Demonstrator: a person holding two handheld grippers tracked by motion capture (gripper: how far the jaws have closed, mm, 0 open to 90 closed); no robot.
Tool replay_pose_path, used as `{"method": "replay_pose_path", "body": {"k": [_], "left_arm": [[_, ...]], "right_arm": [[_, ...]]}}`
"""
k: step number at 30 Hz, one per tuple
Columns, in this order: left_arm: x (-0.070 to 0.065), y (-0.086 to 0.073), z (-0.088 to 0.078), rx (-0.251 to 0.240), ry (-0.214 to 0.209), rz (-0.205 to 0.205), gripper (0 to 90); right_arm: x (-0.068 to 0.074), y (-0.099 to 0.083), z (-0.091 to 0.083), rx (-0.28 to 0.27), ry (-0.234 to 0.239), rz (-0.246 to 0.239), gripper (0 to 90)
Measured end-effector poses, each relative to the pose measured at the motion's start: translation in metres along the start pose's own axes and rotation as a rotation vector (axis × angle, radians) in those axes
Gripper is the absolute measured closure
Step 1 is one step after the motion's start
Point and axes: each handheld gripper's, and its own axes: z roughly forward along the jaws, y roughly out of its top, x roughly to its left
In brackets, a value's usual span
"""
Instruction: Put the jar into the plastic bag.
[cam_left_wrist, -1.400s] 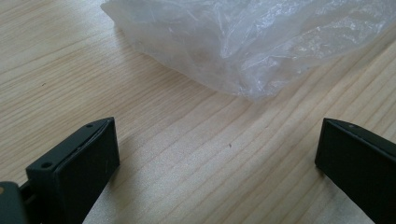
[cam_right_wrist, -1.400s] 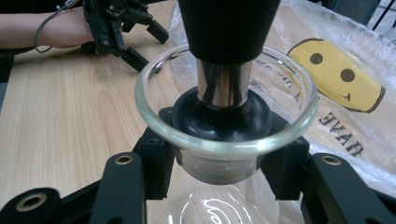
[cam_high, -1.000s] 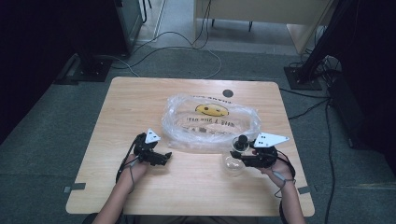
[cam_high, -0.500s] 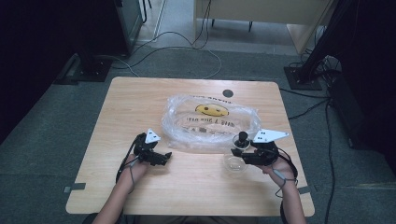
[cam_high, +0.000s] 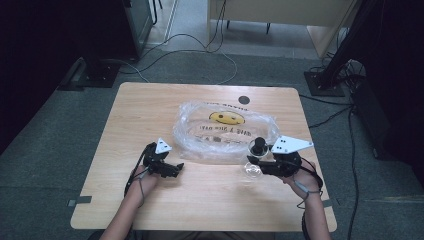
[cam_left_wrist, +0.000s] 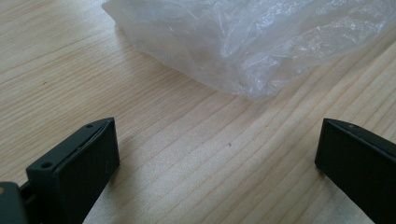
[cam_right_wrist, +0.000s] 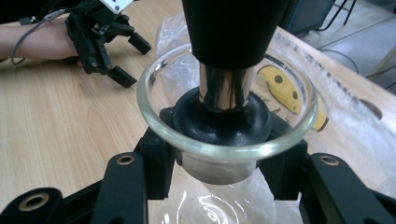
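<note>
A clear plastic bag (cam_high: 225, 132) printed with a yellow smiley lies crumpled in the middle of the wooden table (cam_high: 145, 115). My right gripper (cam_high: 255, 167) is shut on the neck of a clear glass flask (cam_high: 251, 171), just off the bag's near right edge. In the right gripper view the jaws clamp the flask (cam_right_wrist: 224, 149) under its rim, and a black stopper (cam_right_wrist: 233, 28) with a metal stem sits in its mouth. My left gripper (cam_high: 176, 170) rests open on the table by the bag's near left edge. Its jaws (cam_left_wrist: 217, 158) stand wide apart, with the bag (cam_left_wrist: 243, 42) just ahead.
A small dark round mark (cam_high: 244, 100) sits at the table's far edge. Beyond the table, cables (cam_high: 200, 45) run over the grey floor, and stands and furniture rise at the back. The left gripper (cam_right_wrist: 135, 63) and its hand lie across the table in the right gripper view.
The right gripper with the flask has shifted slightly, and the stopper now sits a little farther from me. The left gripper has not moved.
</note>
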Motion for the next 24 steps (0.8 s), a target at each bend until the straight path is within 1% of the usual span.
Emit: {"method": "replay_pose_path", "body": {"k": [3,7,9,10,11,12,13,14,17,19,20,21,24], "left_arm": [[0.0,0.0,-0.001,0.0,0.002,-0.001,0.0],[-0.003,-0.002,-0.002,-0.001,0.006,-0.009,0.0],[-0.003,-0.003,-0.003,0.0,0.006,-0.01,0.0],[-0.004,-0.003,-0.004,-0.001,0.008,-0.013,0.0],[-0.004,-0.003,-0.004,-0.001,0.008,-0.013,0.0],[-0.004,-0.004,-0.004,-0.001,0.01,-0.013,0.0],[-0.004,-0.004,-0.004,-0.001,0.01,-0.013,0.0],[-0.005,-0.004,-0.004,-0.003,0.011,-0.013,0.0],[-0.005,-0.005,-0.005,-0.003,0.012,-0.014,0.0],[-0.005,-0.005,-0.005,0.001,0.012,-0.012,0.0],[-0.005,-0.005,-0.005,-0.001,0.013,-0.012,0.0],[-0.005,-0.005,-0.005,-0.001,0.013,-0.013,0.0],[-0.006,-0.005,-0.005,0.0,0.014,-0.013,0.0]], "right_arm": [[0.002,0.006,0.0,-0.017,-0.015,-0.026,51.5],[0.006,0.017,-0.002,-0.079,-0.059,-0.083,51.5],[0.009,0.022,-0.003,-0.125,-0.092,-0.116,51.4],[0.009,0.023,-0.002,-0.162,-0.118,-0.147,50.9],[0.01,0.023,-0.001,-0.195,-0.151,-0.167,50.7],[0.008,0.023,0.001,-0.219,-0.186,-0.171,50.7],[0.008,0.023,0.001,-0.219,-0.186,-0.171,50.7],[0.005,0.021,0.01,-0.252,-0.27,-0.172,50.8],[-0.005,0.014,0.028,-0.284,-0.382,-0.168,51.0],[-0.013,0.008,0.04,-0.282,-0.419,-0.146,50.9],[-0.018,0.004,0.045,-0.287,-0.428,-0.142,50.9],[-0.018,0.004,0.045,-0.287,-0.428,-0.142,50.9],[-0.027,-0.008,0.059,-0.294,-0.473,-0.127,51.0]]}}
